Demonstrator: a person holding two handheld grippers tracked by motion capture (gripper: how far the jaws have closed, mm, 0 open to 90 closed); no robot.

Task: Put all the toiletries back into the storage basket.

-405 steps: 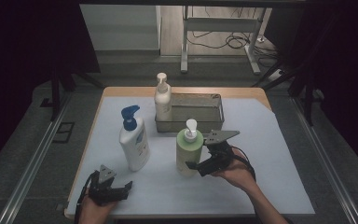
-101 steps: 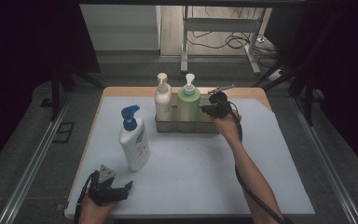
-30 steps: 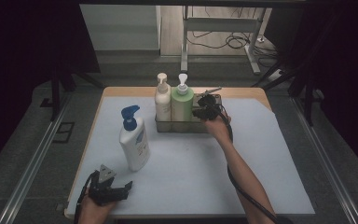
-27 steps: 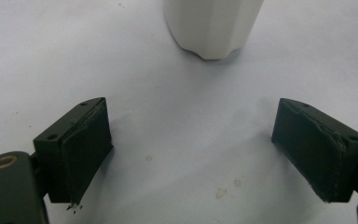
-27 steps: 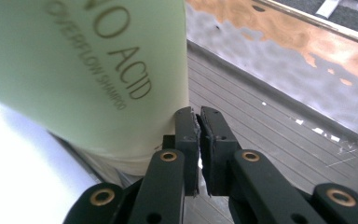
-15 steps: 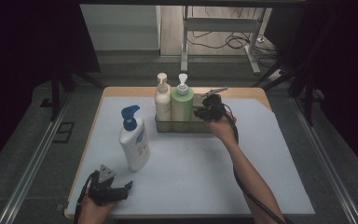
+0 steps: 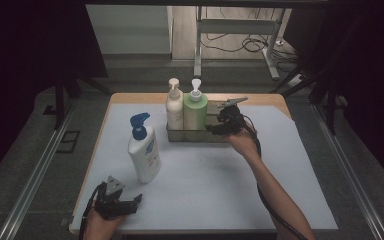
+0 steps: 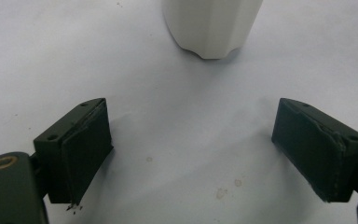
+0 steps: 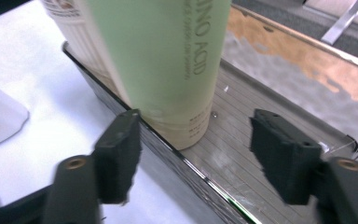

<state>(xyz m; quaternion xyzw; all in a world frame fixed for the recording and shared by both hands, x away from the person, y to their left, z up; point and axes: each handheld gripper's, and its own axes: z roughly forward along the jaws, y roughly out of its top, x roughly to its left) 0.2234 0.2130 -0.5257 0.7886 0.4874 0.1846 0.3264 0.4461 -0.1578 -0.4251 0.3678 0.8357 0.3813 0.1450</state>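
Your right gripper hangs at the metal tray at the table's far edge, jaws spread wide and holding nothing, just beside the green bottle. That bottle stands upright in the tray, touching the cream bottle. Your left gripper rests at the near edge on the white mat, jaws wide and empty, facing the blue-pump bottle.

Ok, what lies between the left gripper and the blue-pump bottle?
Just bare white table cover. In the left gripper view, the open left gripper faces the bottle base across an unoccupied stretch.
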